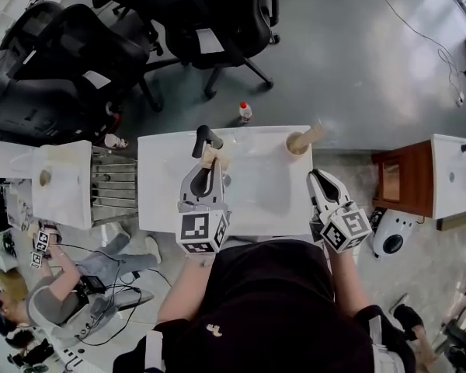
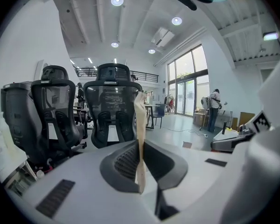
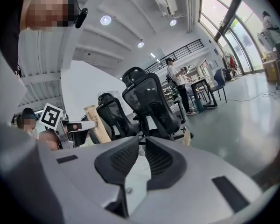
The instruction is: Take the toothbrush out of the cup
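A person stands at a white bench (image 1: 256, 200) with a two-jaw gripper in each hand. The left gripper (image 1: 209, 168) is closed on a pale, bamboo-coloured toothbrush (image 2: 140, 125), which stands upright between its pads. It hangs over the bench's far edge, left of the middle and well apart from the cup. The wood-toned cup (image 1: 297, 144) stands near the bench's far right corner. A pale stick (image 1: 314, 133) leans out of it; I cannot tell whether it is another brush.

The right gripper (image 1: 320, 179) hovers over the right edge, its jaws drawn together on nothing.

As I judge it, the main step is done: the toothbrush is out of the cup and in a firm grip. Setting it down seems to be all that is left.

The only print I can see is the black-and-white square markers on the gripper cubes and white paper tags on the office chairs (image 1: 217, 22), too small to read. No brand shows.
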{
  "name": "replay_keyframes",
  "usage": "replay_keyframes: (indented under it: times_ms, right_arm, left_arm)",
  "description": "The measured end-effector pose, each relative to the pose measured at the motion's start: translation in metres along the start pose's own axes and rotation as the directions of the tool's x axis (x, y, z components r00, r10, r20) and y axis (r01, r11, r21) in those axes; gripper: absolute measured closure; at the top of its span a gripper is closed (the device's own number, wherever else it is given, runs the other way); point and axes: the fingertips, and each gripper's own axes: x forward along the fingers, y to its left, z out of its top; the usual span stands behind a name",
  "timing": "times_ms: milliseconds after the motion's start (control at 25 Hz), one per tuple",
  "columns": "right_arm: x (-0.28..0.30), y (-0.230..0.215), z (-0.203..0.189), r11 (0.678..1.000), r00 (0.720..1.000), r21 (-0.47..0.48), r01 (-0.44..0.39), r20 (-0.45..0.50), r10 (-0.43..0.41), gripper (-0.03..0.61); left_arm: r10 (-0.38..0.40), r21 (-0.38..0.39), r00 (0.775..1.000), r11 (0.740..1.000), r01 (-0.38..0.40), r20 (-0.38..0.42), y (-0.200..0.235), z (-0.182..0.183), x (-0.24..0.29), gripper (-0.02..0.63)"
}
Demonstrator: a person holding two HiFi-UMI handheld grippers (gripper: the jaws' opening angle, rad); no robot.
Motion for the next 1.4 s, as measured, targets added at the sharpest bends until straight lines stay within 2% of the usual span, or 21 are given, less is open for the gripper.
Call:
replay_keyframes:
  times_ms: [440, 680, 960, 1400]
  right_arm:
    - [0.007, 0.032, -0.024, 1.0, 0.999, -0.004, -0.001, -0.036, 0.001, 0.518]
    - [0.012, 0.033, -0.034, 1.0, 0.999, -0.001, 0.008, -0.051, -0.008, 0.518]
    - [0.013, 0.009, -0.035, 1.0, 0.998, 0.011, 0.029, -0.064, -0.028, 0.518]
    - [0.029, -0.048, -0.032, 0.998, 0.994, 0.0, 0.065, -0.083, -0.065, 0.518]
  left_arm:
    - [-0.019, -0.032, 0.998, 0.999, 0.017, -0.057, 0.014, -0.042, -0.032, 0.58]
    - [-0.023, -0.029, 0.996, 0.999, 0.021, -0.09, 0.02, -0.057, -0.036, 0.58]
    - [-0.018, -0.034, 0.991, 0.999, 0.014, -0.131, 0.009, -0.07, -0.034, 0.58]
    - [0.035, -0.045, 0.981, 0.998, -0.045, -0.188, 0.003, -0.087, -0.036, 0.58]
